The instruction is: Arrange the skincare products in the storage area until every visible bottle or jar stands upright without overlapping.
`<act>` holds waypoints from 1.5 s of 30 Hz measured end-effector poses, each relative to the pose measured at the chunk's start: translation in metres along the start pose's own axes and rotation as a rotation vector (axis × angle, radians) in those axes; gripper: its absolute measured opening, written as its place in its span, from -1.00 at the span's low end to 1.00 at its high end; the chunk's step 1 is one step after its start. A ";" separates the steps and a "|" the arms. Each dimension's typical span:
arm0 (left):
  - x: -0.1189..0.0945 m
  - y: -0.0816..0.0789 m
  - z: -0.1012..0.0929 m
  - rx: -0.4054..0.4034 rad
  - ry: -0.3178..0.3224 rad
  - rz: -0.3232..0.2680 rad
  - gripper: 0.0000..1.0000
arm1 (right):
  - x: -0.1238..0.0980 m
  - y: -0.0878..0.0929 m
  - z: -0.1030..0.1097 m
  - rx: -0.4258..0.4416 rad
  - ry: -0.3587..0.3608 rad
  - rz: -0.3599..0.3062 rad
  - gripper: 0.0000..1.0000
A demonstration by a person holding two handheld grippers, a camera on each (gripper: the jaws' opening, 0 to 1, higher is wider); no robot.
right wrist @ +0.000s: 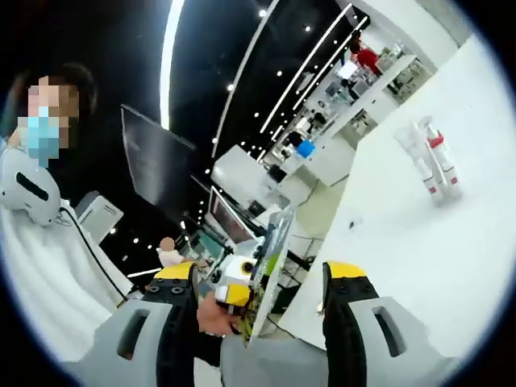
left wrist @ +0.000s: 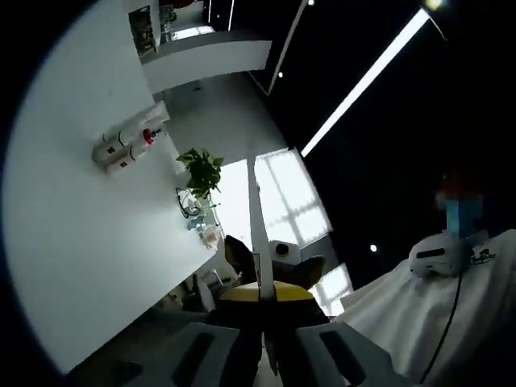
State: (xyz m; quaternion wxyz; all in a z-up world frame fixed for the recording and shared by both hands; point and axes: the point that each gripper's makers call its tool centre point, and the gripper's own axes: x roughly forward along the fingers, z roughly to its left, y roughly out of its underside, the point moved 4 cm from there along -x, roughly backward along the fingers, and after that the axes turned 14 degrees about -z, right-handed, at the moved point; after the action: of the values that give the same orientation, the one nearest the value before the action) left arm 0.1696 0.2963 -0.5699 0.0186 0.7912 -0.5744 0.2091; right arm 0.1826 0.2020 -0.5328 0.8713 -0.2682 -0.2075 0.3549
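In the left gripper view, the left gripper [left wrist: 270, 343] has its jaws close together, pinching the near edge of a thin flat sheet [left wrist: 256, 234] that runs forward as a pale strip seen edge-on. In the right gripper view, the right gripper [right wrist: 262, 310] has its jaws wide apart with nothing between them; between and just ahead of them the same sheet shows, with the yellow tips of the other gripper clamped on it.

Farther out, the white bench [left wrist: 72, 242] sweeps away to the left of the left jaws, well apart from them. On it stand the skincare bottles [left wrist: 129, 143]: a tight cluster of white bottles with red marks and pump tops, which seem upright on the bench. In the right gripper view they sit far beyond and to the right of the jaws [right wrist: 431, 165], side by side, very near or touching; I cannot tell which.

By my reading, the bottles already stand, so little is left. Both grippers are well away from them.
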 end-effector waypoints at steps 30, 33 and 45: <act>-0.008 -0.004 -0.001 -0.045 0.127 -0.015 -0.86 | 0.013 0.004 -0.007 0.255 0.079 -0.010 -0.99; -0.003 -0.014 -0.004 -0.116 0.143 -0.060 -0.67 | 0.011 0.019 -0.007 0.241 0.094 0.049 -0.99; 0.004 -0.041 -0.011 -0.095 0.147 -0.146 -0.95 | 0.001 0.032 0.010 0.257 0.029 0.042 -0.83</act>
State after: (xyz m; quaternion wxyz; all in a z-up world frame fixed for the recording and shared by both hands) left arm 0.2049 0.3095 -0.5502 0.1134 0.8116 -0.5216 0.2373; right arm 0.1614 0.2249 -0.5444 0.8937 -0.1639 -0.1422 0.3927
